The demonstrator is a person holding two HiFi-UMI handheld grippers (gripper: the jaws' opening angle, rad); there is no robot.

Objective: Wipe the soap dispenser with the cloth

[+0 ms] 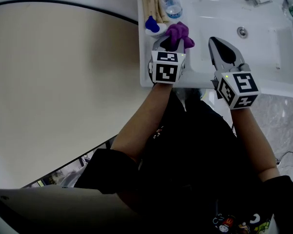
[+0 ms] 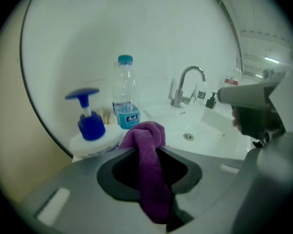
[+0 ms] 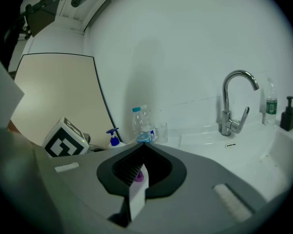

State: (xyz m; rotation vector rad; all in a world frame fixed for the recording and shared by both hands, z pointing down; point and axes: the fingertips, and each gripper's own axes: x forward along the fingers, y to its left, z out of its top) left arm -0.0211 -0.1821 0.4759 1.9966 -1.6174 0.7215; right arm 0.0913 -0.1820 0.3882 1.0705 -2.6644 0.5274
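Dark sleeves (image 1: 107,172) fill the near edge of the head view, arms stretched fwd so both tools reach the white basin (image 1: 254,57), the biggest thing in front of me. L gripper (image 1: 173,43) sits over the basin's near-left ledge, fingers clamped on the purple cloth (image 2: 149,174). It bunches above the tips & hangs down behind them; I reckon I hold it so, to let the wad rub w/o the jaws scraping. Soap dispenser (image 2: 91,126), a blue pump on a squat white body, stands on that ledge just beyond the cloth, v. close, tho I can't tell if they touch. By my read wiping is only about to begin. R gripper (image 1: 215,41) hovers over the bowl, fingers pressed together w/ nothing gripped, prob. parked to steady the dispenser. Counts: 2 grippers, 1 tap (image 3: 237,101), 2 pump bottles (the blue one + a black pump bottle (image 3: 287,113) on the far side), 2 drink bottles (blue-cap water bottle (image 2: 125,101) beside the dispenser, small bottle (image 3: 270,104) by the black pump), 1 clear cup (image 3: 161,132), 1 cloth.
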